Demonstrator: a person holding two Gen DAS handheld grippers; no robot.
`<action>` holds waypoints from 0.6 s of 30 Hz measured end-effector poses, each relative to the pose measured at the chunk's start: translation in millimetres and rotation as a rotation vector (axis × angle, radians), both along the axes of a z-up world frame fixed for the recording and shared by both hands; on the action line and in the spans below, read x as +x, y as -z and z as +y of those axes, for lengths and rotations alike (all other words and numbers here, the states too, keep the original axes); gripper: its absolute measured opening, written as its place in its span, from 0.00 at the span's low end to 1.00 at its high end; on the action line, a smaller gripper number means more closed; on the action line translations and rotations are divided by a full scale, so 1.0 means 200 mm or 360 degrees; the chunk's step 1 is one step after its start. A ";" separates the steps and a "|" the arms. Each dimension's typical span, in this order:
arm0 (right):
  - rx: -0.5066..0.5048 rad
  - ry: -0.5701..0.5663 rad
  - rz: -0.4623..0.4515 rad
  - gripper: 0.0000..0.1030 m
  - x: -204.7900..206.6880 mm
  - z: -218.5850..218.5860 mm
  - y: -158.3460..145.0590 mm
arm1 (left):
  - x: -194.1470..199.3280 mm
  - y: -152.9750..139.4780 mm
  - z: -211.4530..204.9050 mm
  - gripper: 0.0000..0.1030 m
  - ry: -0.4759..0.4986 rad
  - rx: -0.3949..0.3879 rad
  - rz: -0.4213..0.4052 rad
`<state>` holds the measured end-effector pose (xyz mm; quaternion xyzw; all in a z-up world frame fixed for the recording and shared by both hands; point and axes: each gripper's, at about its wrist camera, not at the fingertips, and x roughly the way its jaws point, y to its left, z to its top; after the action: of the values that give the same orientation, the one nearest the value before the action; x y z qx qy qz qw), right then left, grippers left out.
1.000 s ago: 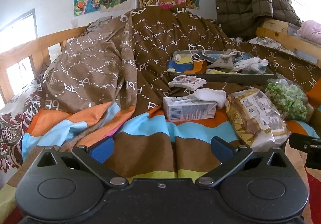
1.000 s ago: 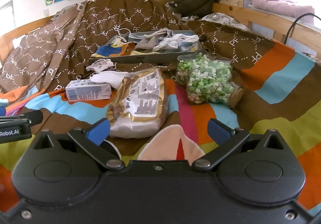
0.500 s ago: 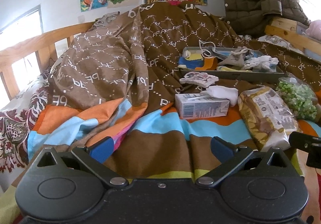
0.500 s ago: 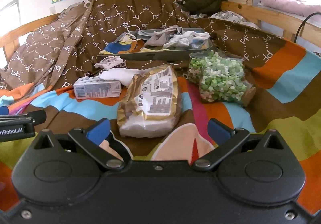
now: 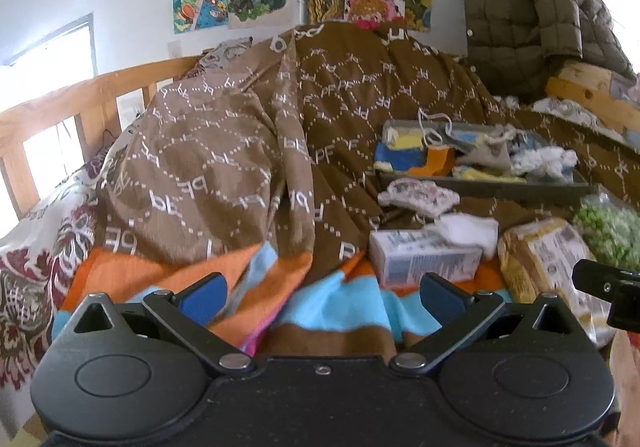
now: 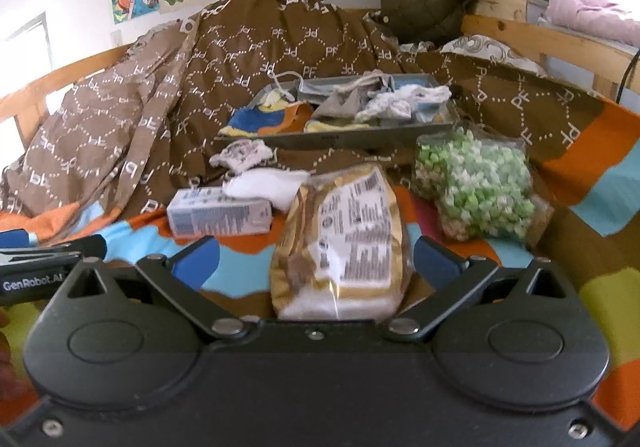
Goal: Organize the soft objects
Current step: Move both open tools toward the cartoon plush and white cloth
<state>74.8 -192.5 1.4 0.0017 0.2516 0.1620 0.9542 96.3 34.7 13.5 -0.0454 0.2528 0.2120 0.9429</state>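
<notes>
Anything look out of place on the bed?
The small carton lies on its side, with a white sock draped against it. A patterned sock sits outside the gray tray holding the other soft items. Nothing looks spilled or damaged.

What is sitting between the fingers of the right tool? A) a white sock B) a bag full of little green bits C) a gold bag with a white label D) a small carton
C: in the right wrist view the gold bag lies between the open right tool fingers.
</notes>
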 end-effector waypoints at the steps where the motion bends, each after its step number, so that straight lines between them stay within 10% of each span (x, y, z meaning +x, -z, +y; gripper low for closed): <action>1: 0.0011 0.0007 -0.0006 1.00 0.02 0.00 -0.01 | 0.01 -0.01 0.01 0.99 -0.0002 0.0001 -0.0010; 18: 0.0090 0.0025 -0.0058 0.99 0.26 0.15 -0.07 | 0.16 -0.12 0.10 0.99 -0.0027 0.0003 -0.0125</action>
<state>126.3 -162.6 15.0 0.0277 0.2294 0.1616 0.9594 129.0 54.3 37.2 -0.0548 0.2150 0.2184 0.9503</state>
